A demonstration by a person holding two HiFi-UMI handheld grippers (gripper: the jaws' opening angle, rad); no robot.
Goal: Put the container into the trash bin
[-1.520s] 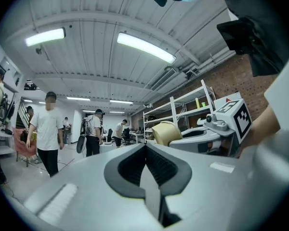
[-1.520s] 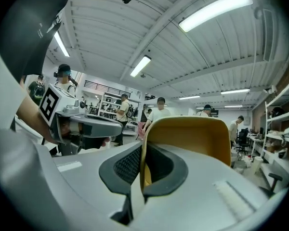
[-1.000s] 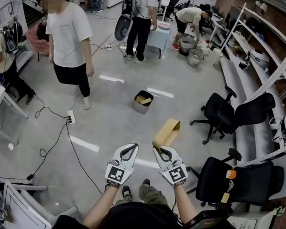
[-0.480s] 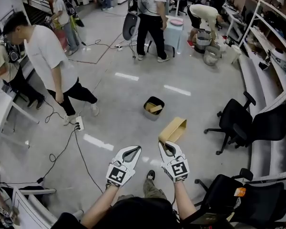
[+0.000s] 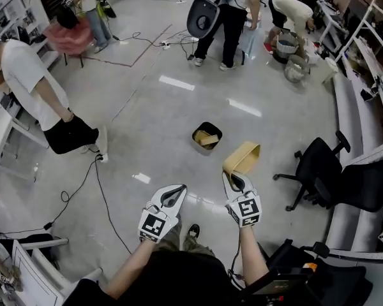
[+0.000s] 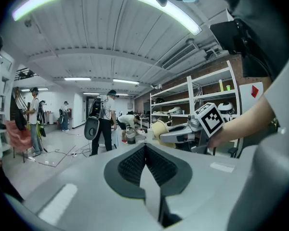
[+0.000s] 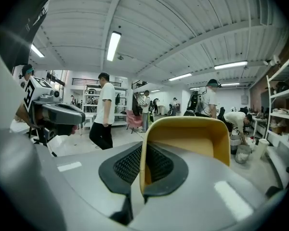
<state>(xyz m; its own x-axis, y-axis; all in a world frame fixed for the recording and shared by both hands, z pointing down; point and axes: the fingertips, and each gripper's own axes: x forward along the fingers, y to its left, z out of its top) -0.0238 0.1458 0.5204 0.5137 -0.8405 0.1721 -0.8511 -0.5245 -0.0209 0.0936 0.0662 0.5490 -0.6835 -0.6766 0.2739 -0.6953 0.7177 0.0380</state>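
The container [image 5: 241, 157] is lifted but not yet binned. The right gripper [image 5: 235, 182] pinches one wall of it, holding it in the air at centre-right of the head view. The bin [image 5: 208, 124] stands on the floor [image 5: 147, 120] near centre, just up-left of the container, with something tan inside. The left gripper [image 5: 172, 194], lower centre, has its jaws pressed together on nothing. Carrying the container over the bin and letting go are still to do.
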